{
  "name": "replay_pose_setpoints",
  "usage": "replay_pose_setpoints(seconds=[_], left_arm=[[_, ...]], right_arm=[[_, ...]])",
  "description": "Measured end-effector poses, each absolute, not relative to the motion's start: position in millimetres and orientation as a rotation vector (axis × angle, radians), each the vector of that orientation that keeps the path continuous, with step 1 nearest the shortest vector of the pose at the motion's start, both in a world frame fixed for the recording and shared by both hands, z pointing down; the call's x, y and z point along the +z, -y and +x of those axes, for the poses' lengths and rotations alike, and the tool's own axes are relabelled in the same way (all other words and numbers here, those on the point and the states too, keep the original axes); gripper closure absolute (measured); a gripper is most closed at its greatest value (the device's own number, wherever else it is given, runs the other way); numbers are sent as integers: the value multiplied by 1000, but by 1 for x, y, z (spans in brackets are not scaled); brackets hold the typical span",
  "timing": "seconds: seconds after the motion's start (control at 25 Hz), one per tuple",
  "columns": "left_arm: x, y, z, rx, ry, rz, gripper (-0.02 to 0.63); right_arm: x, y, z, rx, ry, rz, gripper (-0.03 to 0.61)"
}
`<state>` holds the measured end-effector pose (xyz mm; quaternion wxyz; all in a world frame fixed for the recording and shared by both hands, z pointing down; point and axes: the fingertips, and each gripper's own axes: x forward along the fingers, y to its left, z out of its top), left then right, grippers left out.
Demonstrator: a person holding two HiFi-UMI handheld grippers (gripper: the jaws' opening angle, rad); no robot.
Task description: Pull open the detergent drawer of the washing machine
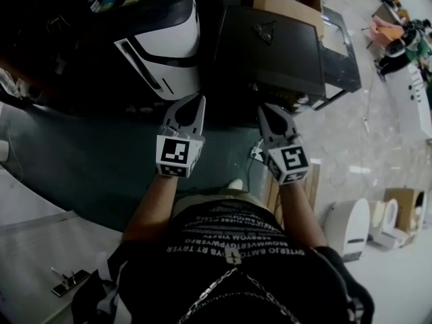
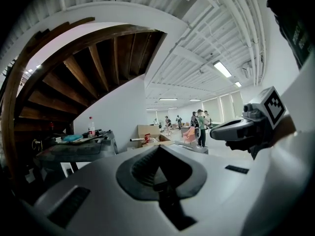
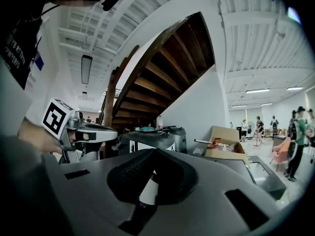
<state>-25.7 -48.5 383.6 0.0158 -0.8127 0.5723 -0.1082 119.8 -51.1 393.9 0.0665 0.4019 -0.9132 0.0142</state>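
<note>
Rubber pads are meeting tip to tip on both tools: your left gripper [image 2: 160,154] is clenched on nothing, and your right gripper [image 3: 152,156] is likewise closed and empty. You are holding the two side by side, near each other but apart, both pointing ahead over the dark teal floor [image 1: 88,160].

Ahead of your left gripper a white appliance [image 1: 165,46] with a black band across its front is standing. It may be the washing machine, though the head view is too dim to be sure, and I cannot pick out the detergent drawer on it. Neither gripper is touching it. A bottle [image 2: 91,126] is standing on its cluttered top.

Just beside it, ahead of your right gripper, a dark flat-topped machine [image 1: 277,46] is sitting, with an open cardboard box [image 1: 287,2] behind it. A wooden staircase [image 2: 74,77] is curving overhead, and people [image 2: 201,127] are standing far off in the hall.
</note>
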Motion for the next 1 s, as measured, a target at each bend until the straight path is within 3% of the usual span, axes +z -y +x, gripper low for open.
replay_pose_setpoints(seconds=[1.0], left_arm=[[404, 110, -41, -407, -1786, -2572, 610]], right_arm=[[407, 119, 103, 104, 2727, 1200, 577]])
